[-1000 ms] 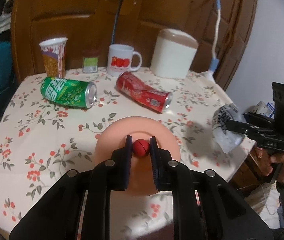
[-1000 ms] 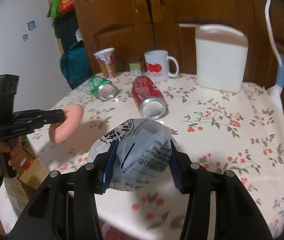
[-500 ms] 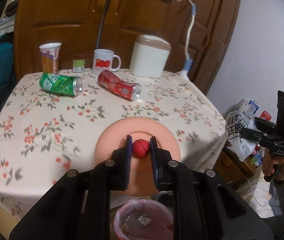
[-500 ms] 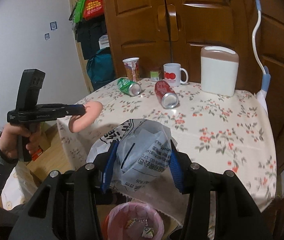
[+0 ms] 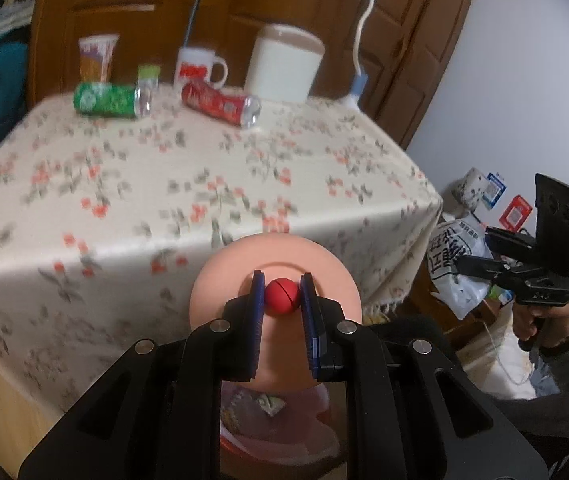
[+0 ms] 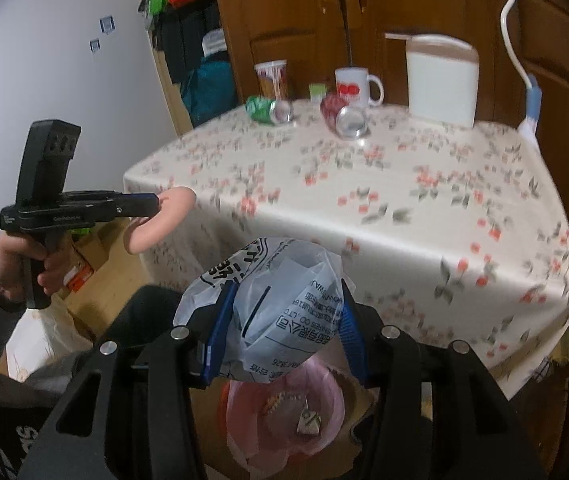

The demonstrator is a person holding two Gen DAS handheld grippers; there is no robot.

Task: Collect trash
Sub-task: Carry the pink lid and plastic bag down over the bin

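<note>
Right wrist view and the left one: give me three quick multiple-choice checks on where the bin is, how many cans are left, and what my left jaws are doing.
1. Where is the pink-lined trash bin?
A. On the floral-cloth table
B. On the floor below the crumpled white plastic bag
C. Behind the white mug

2. How many drink cans lie on the floral-cloth table?
A. One
B. Two
C. Four

3. What is the state of the left gripper?
A. Open and empty
B. Shut on a can
C. Shut on the red knob of a round pink lid

Answers: 1 B, the bin shows under the bag in the right gripper. 2 B, a green can and a red can lie on their sides. 3 C, the jaws press on both sides of the knob.
</note>
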